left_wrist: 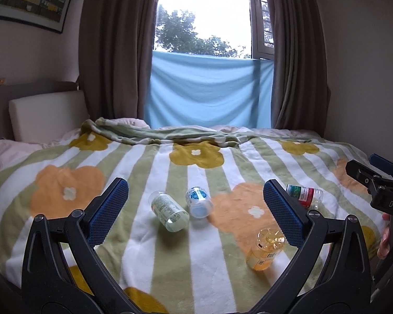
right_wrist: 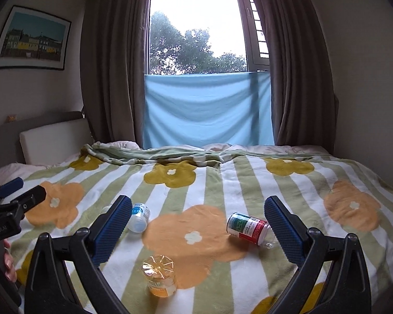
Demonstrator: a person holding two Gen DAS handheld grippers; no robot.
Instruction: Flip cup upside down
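Observation:
Several clear plastic cups lie on the flowered blanket. An orange-tinted cup stands upside down, base up; it also shows in the right wrist view. A green-label cup, a blue-label cup and a red-and-green-label cup lie on their sides. My left gripper is open and empty above the green and blue cups. My right gripper is open and empty, with the red-label cup by its right finger.
The bed fills the view; a white headboard cushion is at the far left. Brown curtains and a blue cloth hang at the window behind. The right gripper's tip shows at the left view's right edge.

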